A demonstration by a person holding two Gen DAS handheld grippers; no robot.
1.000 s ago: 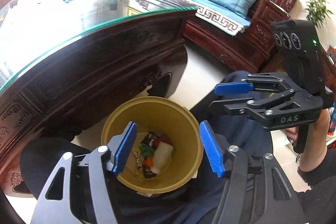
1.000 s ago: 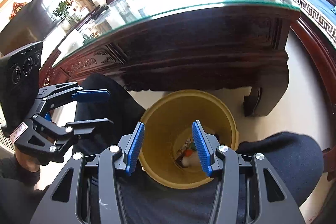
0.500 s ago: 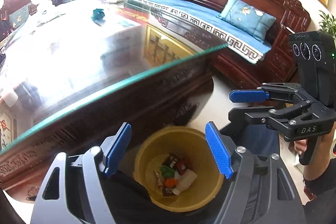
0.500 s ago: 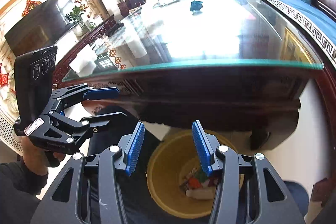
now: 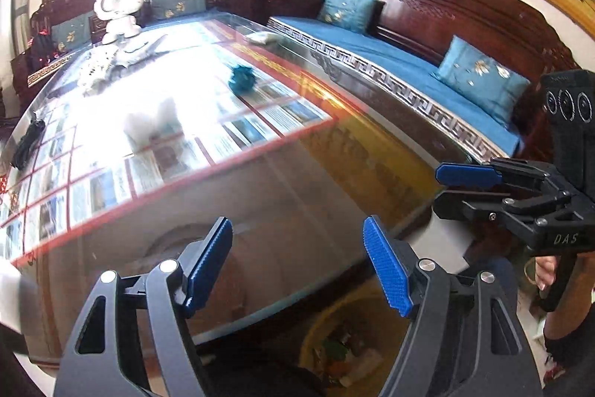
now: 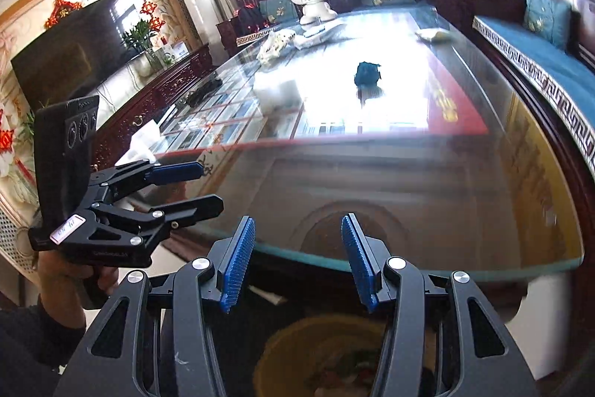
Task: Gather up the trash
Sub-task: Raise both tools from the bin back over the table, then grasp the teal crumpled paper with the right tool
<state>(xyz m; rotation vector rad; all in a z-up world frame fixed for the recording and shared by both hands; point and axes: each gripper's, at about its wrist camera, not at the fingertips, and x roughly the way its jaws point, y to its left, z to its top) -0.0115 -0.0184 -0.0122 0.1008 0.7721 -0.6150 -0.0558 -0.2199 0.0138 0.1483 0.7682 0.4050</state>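
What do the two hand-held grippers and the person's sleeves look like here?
Both are matte black linkage frames with silver pivot bolts and ribbed blue pads. The left hand-held gripper carries a white label on its side; the right hand-held gripper shows "DAS" lettering. Each has a black box with three round dials on top. A dark sleeve covers the left arm.

Each camera sits on a gripper and looks forward and down over the near edge of the glass table (image 5: 260, 196). Both views share the table top, the blue crumpled thing (image 6: 367, 72) toward 12 o'clock, and the yellow bin (image 5: 316, 330) at 6 o'clock.
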